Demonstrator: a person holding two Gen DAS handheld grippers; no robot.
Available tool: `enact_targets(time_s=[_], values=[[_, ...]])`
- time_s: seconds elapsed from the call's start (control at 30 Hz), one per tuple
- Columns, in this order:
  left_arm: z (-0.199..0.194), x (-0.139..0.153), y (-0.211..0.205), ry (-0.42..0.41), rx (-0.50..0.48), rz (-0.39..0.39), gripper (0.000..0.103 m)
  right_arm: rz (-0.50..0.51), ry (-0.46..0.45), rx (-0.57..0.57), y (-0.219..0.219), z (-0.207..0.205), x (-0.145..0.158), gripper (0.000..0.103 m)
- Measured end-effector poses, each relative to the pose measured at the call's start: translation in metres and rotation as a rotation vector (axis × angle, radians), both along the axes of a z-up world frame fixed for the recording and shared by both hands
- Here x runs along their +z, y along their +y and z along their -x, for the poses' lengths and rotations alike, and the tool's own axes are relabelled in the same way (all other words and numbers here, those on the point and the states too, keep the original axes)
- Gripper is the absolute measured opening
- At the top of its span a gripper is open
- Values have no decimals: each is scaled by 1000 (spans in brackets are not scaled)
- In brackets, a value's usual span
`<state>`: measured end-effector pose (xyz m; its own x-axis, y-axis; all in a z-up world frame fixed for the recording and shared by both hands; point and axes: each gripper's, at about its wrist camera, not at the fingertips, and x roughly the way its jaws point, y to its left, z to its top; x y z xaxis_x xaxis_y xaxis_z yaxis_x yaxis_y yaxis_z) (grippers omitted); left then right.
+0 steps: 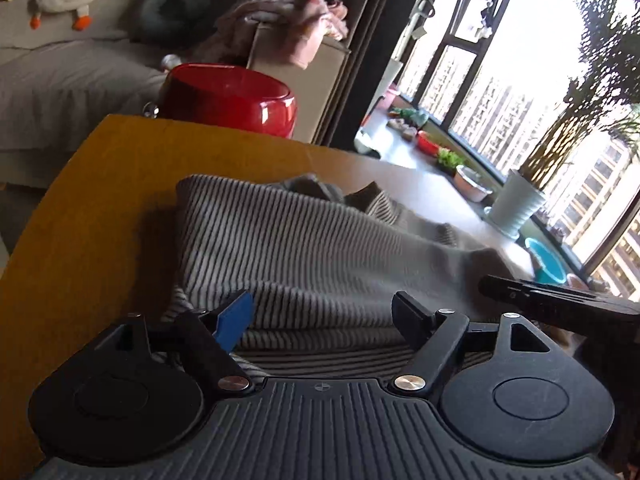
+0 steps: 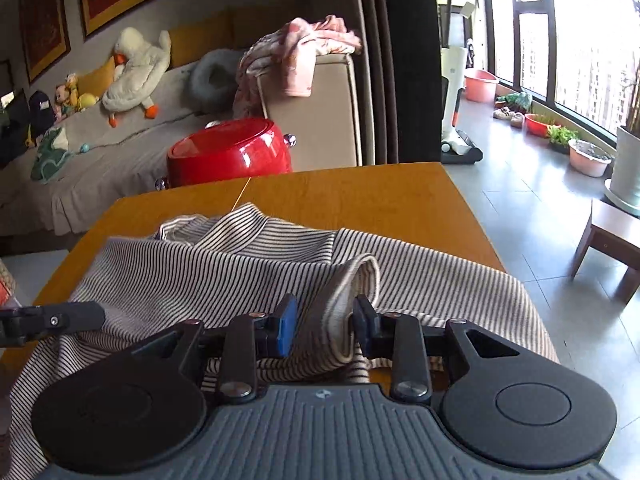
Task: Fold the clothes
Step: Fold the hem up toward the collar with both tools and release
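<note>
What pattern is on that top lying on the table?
The top has thin dark and cream stripes; the right wrist view shows it best.

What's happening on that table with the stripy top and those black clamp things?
A person is folding a striped top on a wooden table, using a hand-held gripper in each hand. The right gripper has its fingers around a rolled fold of the fabric, though they do not look fully closed on it. The left gripper is open, its fingers wide apart over the near edge. The top is still rumpled, only partly folded.
</note>
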<state>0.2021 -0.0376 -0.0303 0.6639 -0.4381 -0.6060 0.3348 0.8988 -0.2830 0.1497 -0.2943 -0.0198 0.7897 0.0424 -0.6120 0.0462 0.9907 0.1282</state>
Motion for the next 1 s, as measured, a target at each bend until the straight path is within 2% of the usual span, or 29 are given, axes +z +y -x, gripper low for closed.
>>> enact_targets(time_s=[0.1, 0.17, 0.27, 0.33, 0.4, 0.5, 0.6, 0.73, 0.8, 0.83, 0.9, 0.97, 1.0], values=[[17, -1, 4, -27, -8, -92, 80, -6, 10, 25, 5, 3, -10, 30], [31, -4, 11, -40, -17, -121, 80, 3, 5, 31, 8, 9, -12, 30], [48, -5, 21, -30, -15, -107, 80, -18, 9, 51, 6, 28, -10, 30], [51, -4, 22, -21, -5, -105, 81, -74, 22, 34, -5, 42, -4, 30], [53, -4, 20, -22, 8, -117, 81, -259, 14, -30, -37, 60, 7, 30], [57, -5, 17, -30, 22, -130, 83, -500, -2, -196, -94, 87, 15, 31], [57, -5, 17, -32, 25, -128, 86, -725, 20, -325, -131, 95, -4, 34], [58, -5, 20, -32, 23, -117, 87, -944, 68, -442, -146, 83, -44, 35], [58, -5, 20, -32, 21, -112, 87, -1043, 66, -468, -147, 75, -61, 33], [58, -5, 20, -31, 20, -109, 87, -1081, 59, -479, -147, 71, -67, 28], [58, -5, 21, -30, 17, -101, 88, -1092, 22, -489, -147, 62, -68, 27], [57, -6, 22, -29, 13, -92, 90, -1011, -73, -431, -146, 52, -52, 25], [57, -6, 22, -29, 11, -90, 91, -927, -96, -360, -132, 47, -39, 25]])
